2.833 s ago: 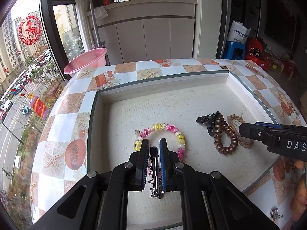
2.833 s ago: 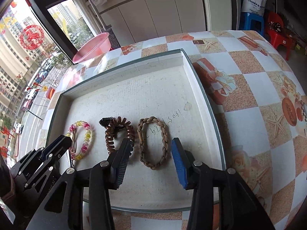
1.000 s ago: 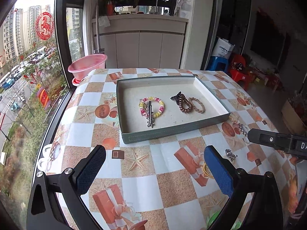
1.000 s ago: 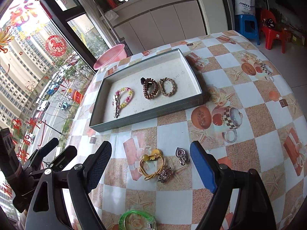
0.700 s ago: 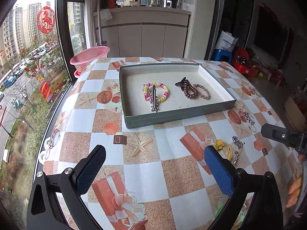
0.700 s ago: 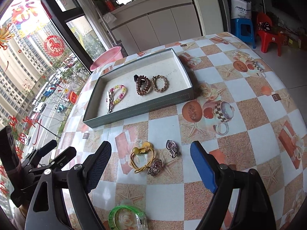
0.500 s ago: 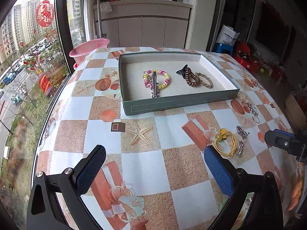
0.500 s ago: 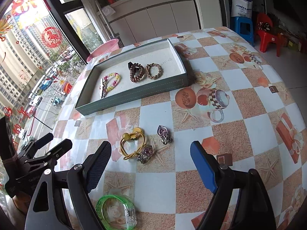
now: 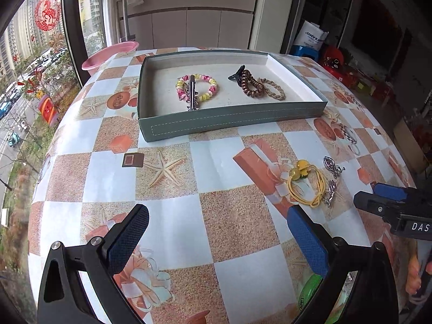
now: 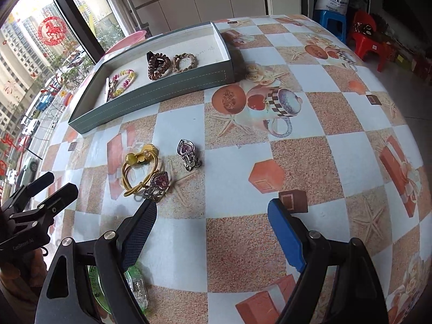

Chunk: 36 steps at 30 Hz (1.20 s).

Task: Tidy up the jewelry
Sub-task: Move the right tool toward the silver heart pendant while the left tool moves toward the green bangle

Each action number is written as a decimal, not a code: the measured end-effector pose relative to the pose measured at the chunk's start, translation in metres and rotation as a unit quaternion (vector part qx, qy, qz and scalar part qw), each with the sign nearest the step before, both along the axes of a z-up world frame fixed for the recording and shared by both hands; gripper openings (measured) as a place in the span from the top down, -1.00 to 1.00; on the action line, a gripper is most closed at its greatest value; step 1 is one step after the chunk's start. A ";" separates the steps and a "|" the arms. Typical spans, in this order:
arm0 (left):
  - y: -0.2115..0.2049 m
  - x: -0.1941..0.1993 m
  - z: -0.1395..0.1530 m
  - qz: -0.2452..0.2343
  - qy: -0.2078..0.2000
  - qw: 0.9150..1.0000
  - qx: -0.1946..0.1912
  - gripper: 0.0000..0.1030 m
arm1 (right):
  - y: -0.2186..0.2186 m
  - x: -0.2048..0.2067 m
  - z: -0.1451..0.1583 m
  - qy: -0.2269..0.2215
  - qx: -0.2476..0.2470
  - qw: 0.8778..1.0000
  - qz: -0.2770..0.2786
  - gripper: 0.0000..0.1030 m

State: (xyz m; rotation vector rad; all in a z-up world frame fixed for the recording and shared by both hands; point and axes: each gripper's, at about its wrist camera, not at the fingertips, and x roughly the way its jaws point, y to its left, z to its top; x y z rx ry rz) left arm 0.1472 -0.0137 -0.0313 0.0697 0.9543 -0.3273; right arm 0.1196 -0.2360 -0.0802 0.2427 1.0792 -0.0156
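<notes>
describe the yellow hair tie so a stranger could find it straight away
Start at the grey tray, then come forward onto the checked tablecloth. The yellow hair tie lies beside two purple-stoned silver earrings; it is the only yellow loop, with round yellow beads.

Window [image 9: 32, 54]: far left, daylight, street and tower blocks outside, red horse paper-cut [image 9: 48, 12] on the glass.
Cabinets [image 9: 189, 24]: straight ahead, pale doors under a counter.
Stools [image 10: 351, 24]: far right, blue and red plastic, on grey floor.

two low wrist views facing the far tray [image 9: 232, 120], shared yellow hair tie [image 10: 139, 171]
</notes>
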 end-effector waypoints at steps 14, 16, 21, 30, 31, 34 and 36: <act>-0.013 0.000 -0.007 -0.023 0.008 1.000 0.015 -1.00 | 0.008 0.031 -0.004 -0.001 -0.042 0.998 0.035 -0.67; -0.009 -0.007 -0.003 -0.033 0.006 0.999 0.010 -1.00 | 0.012 0.036 -0.007 0.001 -0.048 0.998 0.042 -0.66; -0.007 -0.031 0.003 -0.074 0.001 0.997 0.006 -1.00 | 0.022 0.045 -0.009 -0.002 -0.076 0.996 0.055 -0.39; -0.028 -0.062 -0.006 -0.128 0.005 0.992 0.016 -1.00 | 0.033 0.047 -0.009 -0.006 -0.102 0.992 0.072 0.02; -0.029 -0.063 -0.007 -0.130 0.006 0.991 0.018 -1.00 | 0.033 0.047 -0.008 -0.006 -0.102 0.992 0.073 0.06; -0.035 -0.068 -0.011 -0.143 0.012 0.989 0.021 -0.98 | 0.034 0.047 -0.008 -0.005 -0.100 0.992 0.076 0.27; -0.040 -0.072 -0.014 -0.156 0.019 0.987 0.030 -0.92 | 0.036 0.047 -0.008 -0.005 -0.101 0.992 0.078 0.34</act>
